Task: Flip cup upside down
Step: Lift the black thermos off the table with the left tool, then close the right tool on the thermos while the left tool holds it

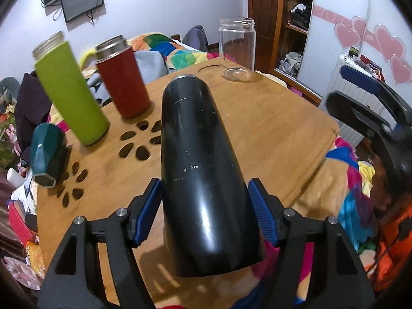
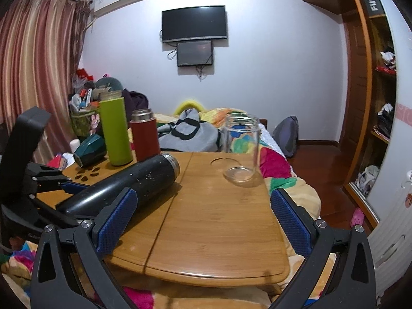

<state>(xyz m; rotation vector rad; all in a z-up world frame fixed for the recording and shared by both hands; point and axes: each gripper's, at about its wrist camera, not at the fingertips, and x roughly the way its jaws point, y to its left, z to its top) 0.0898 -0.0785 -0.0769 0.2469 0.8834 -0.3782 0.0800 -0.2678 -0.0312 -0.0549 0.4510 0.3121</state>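
Note:
A black flask cup is held tilted, its steel-rimmed mouth pointing away and its base toward the camera. My left gripper is shut on its lower body, blue pads on both sides. In the right wrist view the black cup slants over the wooden table, mouth up and to the right, with the left gripper gripping its lower end. My right gripper is open and empty, low over the table's near edge, to the right of the cup.
A green flask, a red flask and a clear glass jar stand upright on the table. A dark teal cup lies at the left edge. Leaf-shaped slots pierce the tabletop. Bedding surrounds the table.

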